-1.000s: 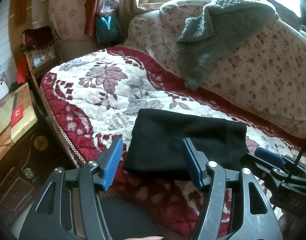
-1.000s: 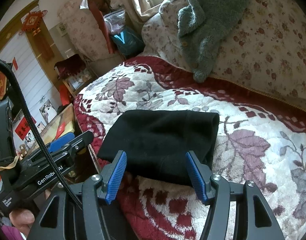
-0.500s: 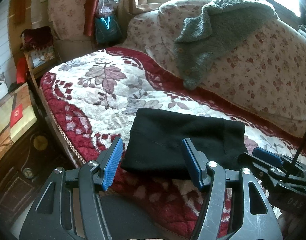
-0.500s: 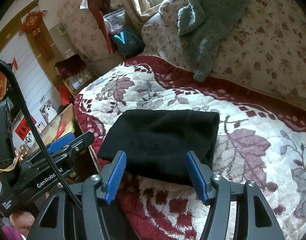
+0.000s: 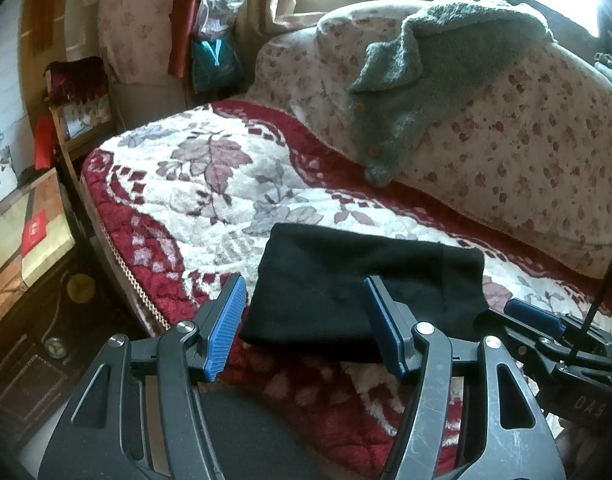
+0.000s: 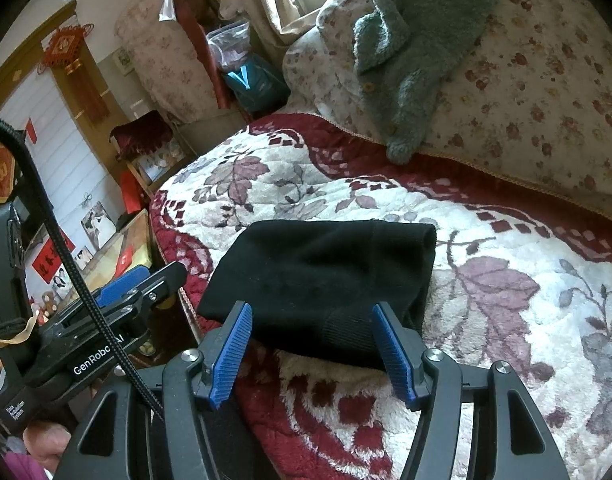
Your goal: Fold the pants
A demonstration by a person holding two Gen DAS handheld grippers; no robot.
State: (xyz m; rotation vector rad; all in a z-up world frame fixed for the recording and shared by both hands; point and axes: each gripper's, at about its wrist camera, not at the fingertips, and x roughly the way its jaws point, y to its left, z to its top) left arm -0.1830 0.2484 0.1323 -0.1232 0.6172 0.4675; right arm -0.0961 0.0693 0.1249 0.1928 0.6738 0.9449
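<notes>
Broadly, a floral red-and-white bed cover (image 5: 210,184) fills both views, with a flowered bolster (image 5: 526,140) and a grey fleece garment (image 5: 426,80) upper right. On it the black pants (image 5: 358,280) lie as a compact folded rectangle at lower centre, long axis running left-right across the frame, near edge just ahead of both tools. Left gripper (image 5: 306,324) and right gripper (image 6: 314,344) stand released, nothing between the blue pads, not touching cloth; in its own view the right looks marginally nearer, over the thick folded end; folding looks nearly complete.
</notes>
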